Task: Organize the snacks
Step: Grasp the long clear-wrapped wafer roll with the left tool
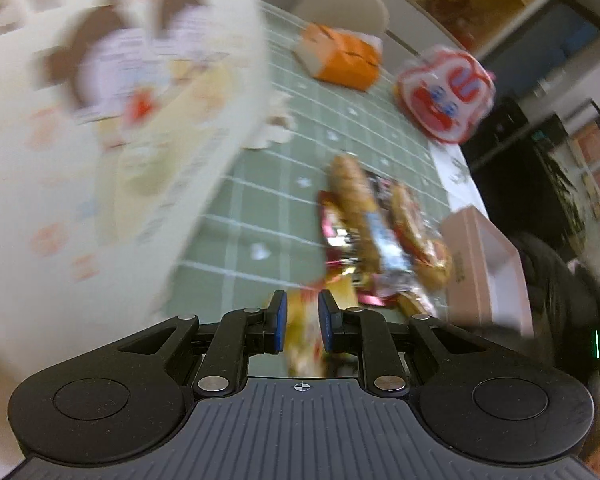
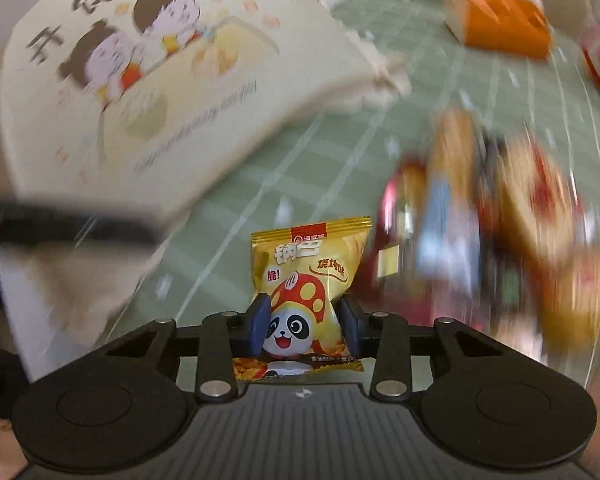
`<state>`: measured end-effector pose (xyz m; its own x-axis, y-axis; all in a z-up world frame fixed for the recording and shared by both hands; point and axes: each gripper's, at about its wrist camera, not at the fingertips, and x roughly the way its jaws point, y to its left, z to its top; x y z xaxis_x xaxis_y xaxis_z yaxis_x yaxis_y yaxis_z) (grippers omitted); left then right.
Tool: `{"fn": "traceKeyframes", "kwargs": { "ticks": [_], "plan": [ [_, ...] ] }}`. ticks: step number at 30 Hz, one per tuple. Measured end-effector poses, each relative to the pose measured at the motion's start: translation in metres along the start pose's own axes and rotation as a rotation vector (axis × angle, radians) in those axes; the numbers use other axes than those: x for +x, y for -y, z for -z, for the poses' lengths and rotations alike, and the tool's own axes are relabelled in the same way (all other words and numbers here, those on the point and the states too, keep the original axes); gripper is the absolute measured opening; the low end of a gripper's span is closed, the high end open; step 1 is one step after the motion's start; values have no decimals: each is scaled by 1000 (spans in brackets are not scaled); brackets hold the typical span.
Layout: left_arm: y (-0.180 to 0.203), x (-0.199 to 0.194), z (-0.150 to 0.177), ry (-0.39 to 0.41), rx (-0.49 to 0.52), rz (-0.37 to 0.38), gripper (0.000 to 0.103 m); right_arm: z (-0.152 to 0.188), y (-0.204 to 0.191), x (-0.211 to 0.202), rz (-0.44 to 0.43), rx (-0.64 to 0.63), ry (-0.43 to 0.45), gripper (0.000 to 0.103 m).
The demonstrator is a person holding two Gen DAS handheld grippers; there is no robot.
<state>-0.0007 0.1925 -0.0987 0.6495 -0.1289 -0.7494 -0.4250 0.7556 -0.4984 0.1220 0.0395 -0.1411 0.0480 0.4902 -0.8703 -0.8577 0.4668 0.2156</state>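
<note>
While the right gripper [image 2: 304, 322] has its blue-padded fingers [image 2: 259, 322] pressed on both side edges of a small yellow foil snack packet with a cartoon panda in a red mushroom cap [image 2: 310, 280], the packet stands between them with its long axis pointing forward, away from the camera, and its top seam over the green checked worktop [image 2: 300, 152]. The left gripper [image 1: 302, 322] has its fingers [image 1: 278, 318] nearly together, pinching a blurred yellow wrapper [image 1: 304, 336]; I cannot tell which snack it is.

Just to the right of the panda packet lies a loose pile of red, blue and golden wrapped snacks [image 2: 492, 232], very blurred. To the left, and higher, a large cream bag printed with two cartoon children [image 2: 148, 80] is held up; the left wrist view shows it too. Farther back are an orange and white box [image 2: 500, 20] and, in the left wrist view, a pale pink open box [image 1: 488, 264] beside the pile. In my judgement the right hand is nearer to the pile.
</note>
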Motion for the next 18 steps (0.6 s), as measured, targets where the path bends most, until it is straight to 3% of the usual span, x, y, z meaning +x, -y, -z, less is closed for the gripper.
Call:
{"fn": "traceKeyframes", "kwargs": {
  "ticks": [5,7,9,11,13,15,18],
  "plan": [
    [38,38,-13,-56,51,22,20,67,1,-28,24,93,7,38],
    [51,54,-29,-34,53,10,20,86,4,-43,44,137,26,49],
    [64,72,-48,-3,73,-26,20,99,12,-58,60,181,55,59],
    [78,97,-66,-25,110,-81,20,109,20,-69,98,208,85,61],
    [90,120,-74,-68,162,-162,20,119,29,-81,159,241,110,70],
    [98,135,-75,-86,204,-215,28,125,41,-85,200,278,126,71],
    [108,144,-75,-76,266,-277,44,141,64,-100,204,346,143,82]
  ]
}}
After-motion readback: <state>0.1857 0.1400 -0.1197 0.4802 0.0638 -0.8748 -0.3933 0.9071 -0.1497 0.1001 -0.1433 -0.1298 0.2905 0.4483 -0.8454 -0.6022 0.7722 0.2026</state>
